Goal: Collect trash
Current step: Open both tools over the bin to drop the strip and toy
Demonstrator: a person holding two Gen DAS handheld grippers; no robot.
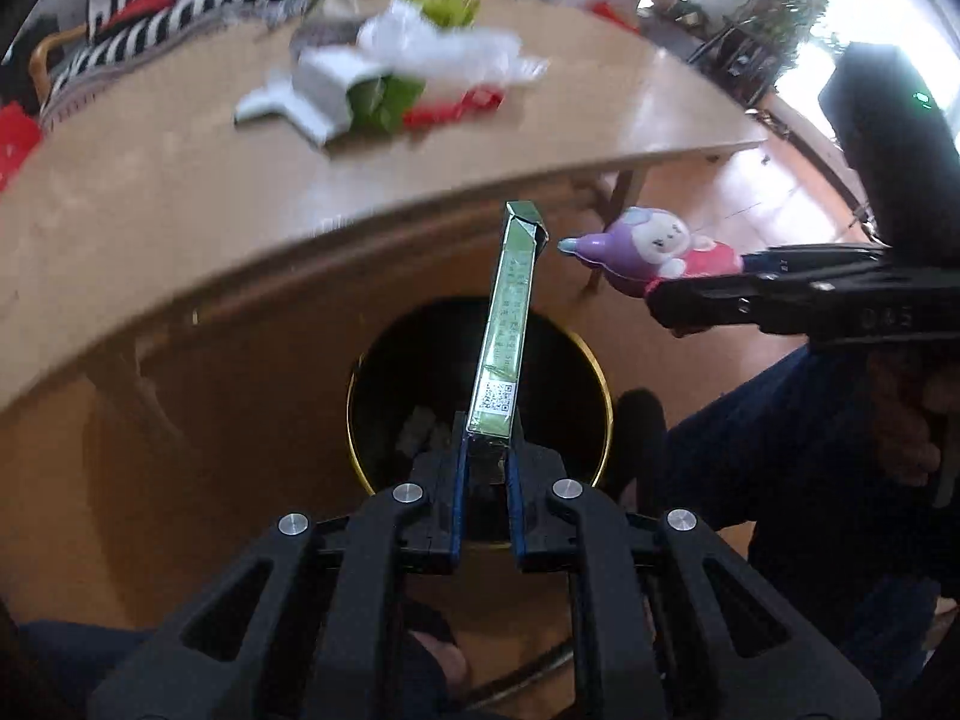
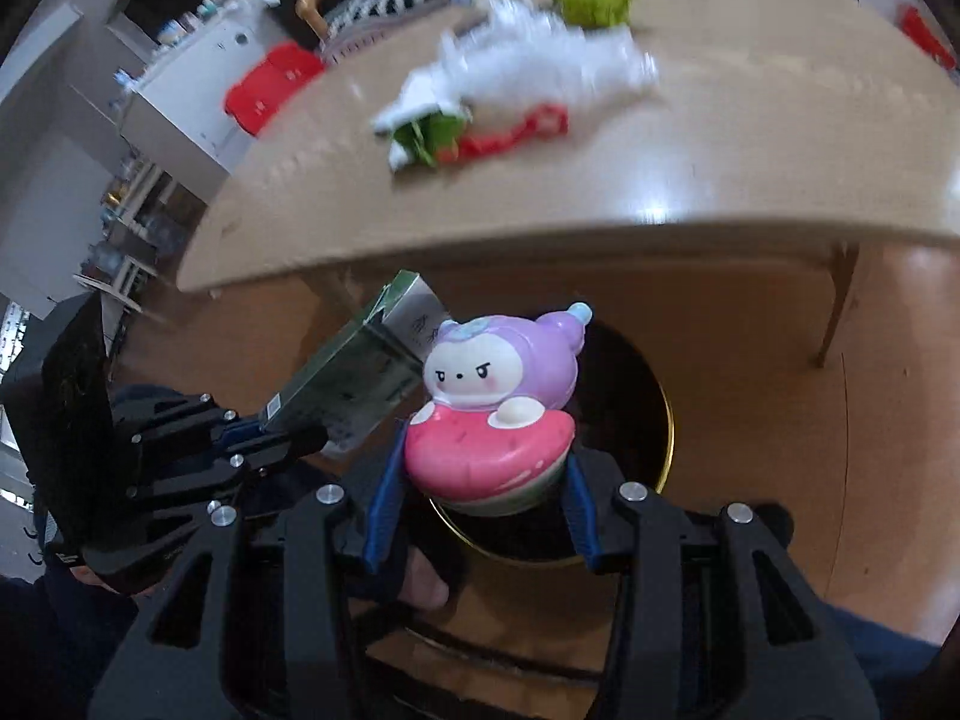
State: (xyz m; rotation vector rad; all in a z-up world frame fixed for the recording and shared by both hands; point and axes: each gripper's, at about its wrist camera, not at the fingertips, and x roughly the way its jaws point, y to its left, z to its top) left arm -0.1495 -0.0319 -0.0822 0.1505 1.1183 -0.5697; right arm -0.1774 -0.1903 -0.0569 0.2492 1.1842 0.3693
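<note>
Left gripper jaws pinch a green box; right gripper jaws pinch a toy above the bin.

I can make out little readable text. The flat green cardboard box carries a QR code near its lower end and lines of small print along its narrow side, too fine to read. The right hand-held gripper has embossed digits on its black body, possibly "045", blurred.
</note>
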